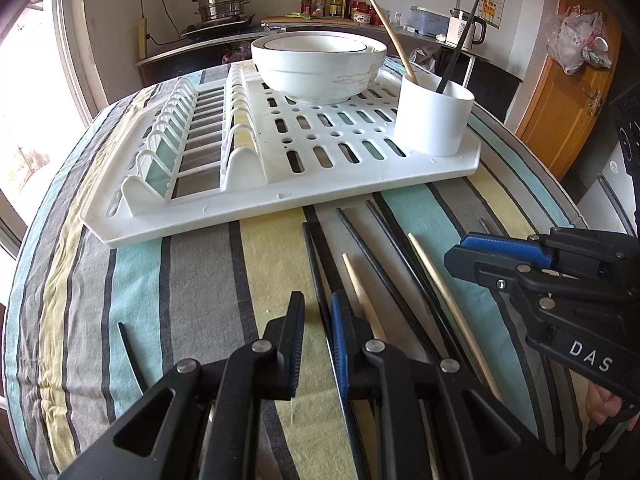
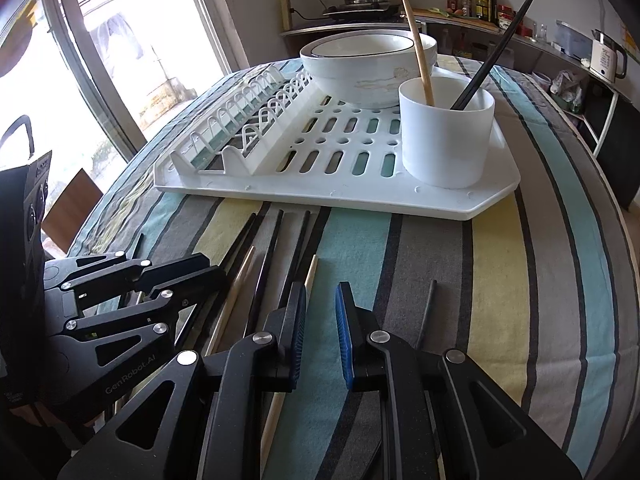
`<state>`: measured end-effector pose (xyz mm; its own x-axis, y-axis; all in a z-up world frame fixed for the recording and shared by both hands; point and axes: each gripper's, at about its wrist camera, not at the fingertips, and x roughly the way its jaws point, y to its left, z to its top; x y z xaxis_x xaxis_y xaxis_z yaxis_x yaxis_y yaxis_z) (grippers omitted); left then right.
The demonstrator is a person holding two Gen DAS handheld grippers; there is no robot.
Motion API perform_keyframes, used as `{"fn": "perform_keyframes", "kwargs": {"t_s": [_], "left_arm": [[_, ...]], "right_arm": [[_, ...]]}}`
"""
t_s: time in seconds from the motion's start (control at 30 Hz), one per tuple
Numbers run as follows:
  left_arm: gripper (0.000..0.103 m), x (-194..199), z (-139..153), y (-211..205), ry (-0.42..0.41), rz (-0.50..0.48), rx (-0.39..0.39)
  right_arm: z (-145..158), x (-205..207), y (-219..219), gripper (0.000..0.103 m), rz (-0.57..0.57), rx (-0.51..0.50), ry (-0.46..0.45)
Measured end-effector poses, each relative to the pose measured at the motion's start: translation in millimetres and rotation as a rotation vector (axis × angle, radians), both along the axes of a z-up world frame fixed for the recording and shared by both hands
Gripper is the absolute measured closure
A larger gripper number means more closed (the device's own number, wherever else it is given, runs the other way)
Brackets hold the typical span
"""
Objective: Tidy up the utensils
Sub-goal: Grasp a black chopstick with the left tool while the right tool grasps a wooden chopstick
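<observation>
Ahead, bare cloth [image 2: 500, 300] beside rack edge [image 2: 360, 206].

the bench wears a striped woven cloth [image 1: 192, 264], matt and slightly creased. the dish rack [image 1: 360, 184] is smooth white plastic with a faint sheen, and the utensil cup [image 1: 432, 120] matches it. the stacked bowls [image 1: 320, 68] look like glossy glazed ceramic. black chopsticks [image 1: 384, 248] look smooth and semi-gloss; pale ones [image 1: 440, 276] look like bare matt wood. each hand-held gripper [image 2: 322, 332] is matt black plastic with ribbed blue pads [image 2: 344, 332] and shiny metal pins.
</observation>
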<state>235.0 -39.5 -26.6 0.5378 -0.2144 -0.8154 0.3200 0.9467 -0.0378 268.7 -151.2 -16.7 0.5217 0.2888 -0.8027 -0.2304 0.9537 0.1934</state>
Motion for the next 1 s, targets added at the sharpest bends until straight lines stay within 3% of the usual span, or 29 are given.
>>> {"fn": "perform_keyframes", "kwargs": {"t_s": [0.4,0.53,0.8,0.83,1.0], "left_arm": [[0.091,9,1,11,0.018,0.016,-0.009],[0.091,15,1,11,0.027,0.016,-0.012],[0.091,22,0,5,0.031,0.012,0.015],[0.096,23,1,4,0.033,0.013,0.017],[0.097,24,4,6,0.043,0.014,-0.006]], "right_arm": [[-7,15,15,0.088,0.012,-0.077,0.037],[-8,16,19,0.096,0.008,-0.125,0.027],[-8,15,16,0.099,0.014,-0.105,0.027],[-7,15,15,0.099,0.013,-0.101,0.025],[6,8,7,0.099,0.003,-0.063,-0.008]]}}
